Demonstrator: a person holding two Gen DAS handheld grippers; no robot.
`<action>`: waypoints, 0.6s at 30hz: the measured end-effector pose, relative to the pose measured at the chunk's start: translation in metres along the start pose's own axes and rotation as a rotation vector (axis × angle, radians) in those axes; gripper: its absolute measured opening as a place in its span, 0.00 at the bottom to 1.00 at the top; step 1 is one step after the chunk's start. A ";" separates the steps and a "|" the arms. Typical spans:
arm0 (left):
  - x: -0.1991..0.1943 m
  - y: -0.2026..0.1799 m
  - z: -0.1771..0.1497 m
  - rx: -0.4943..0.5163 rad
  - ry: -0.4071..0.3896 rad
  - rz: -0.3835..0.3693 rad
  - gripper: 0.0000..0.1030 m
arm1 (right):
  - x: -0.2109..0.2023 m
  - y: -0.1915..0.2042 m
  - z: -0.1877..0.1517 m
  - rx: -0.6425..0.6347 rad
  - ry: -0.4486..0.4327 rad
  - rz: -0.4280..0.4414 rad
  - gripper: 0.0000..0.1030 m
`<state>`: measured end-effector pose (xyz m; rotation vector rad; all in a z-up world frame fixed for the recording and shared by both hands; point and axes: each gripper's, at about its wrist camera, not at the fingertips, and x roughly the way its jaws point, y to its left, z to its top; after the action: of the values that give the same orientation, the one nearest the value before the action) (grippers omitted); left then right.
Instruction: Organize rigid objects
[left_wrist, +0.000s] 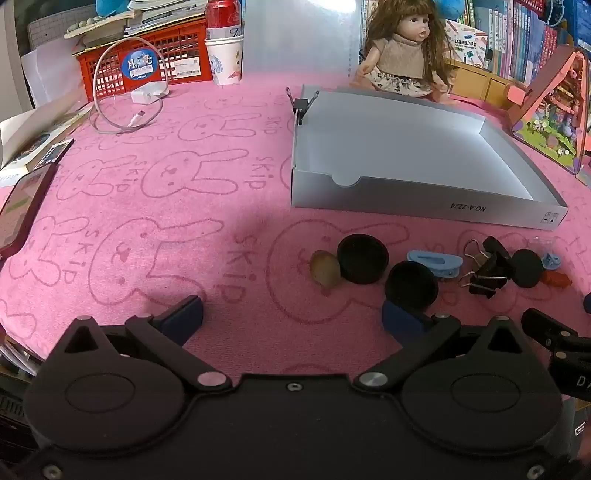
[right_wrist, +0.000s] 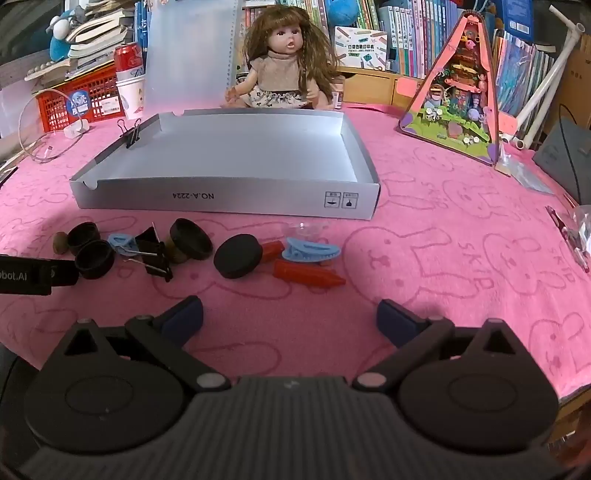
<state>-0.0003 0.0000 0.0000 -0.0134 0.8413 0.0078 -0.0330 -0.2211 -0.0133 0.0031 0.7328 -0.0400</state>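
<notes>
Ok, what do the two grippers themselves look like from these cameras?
Both are matte black, with two round housings and silver pivot pins. The left gripper and right gripper have dark blue finger pads. White lettering shows on the left one's side. No cables or sleeves visible.

"NO.A-2224" is printed upside down on the near wall of the grey box (right_wrist: 225, 197). "SKIP" is repeated across the pink cloth (left_wrist: 147, 221). "obot.AI" is read on the left gripper (right_wrist: 22, 276), at left of the frame.
</notes>
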 end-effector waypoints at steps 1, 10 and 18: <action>0.000 0.000 0.000 0.001 0.005 0.000 1.00 | 0.000 0.000 0.000 0.001 0.003 0.001 1.00; 0.000 0.000 0.000 0.002 0.010 0.000 1.00 | 0.007 -0.004 -0.002 -0.001 0.002 0.003 1.00; 0.000 0.000 0.000 0.004 0.015 0.001 1.00 | 0.001 -0.001 0.001 -0.001 0.012 0.003 1.00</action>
<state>-0.0001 0.0000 -0.0001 -0.0095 0.8560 0.0069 -0.0311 -0.2222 -0.0134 0.0032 0.7443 -0.0366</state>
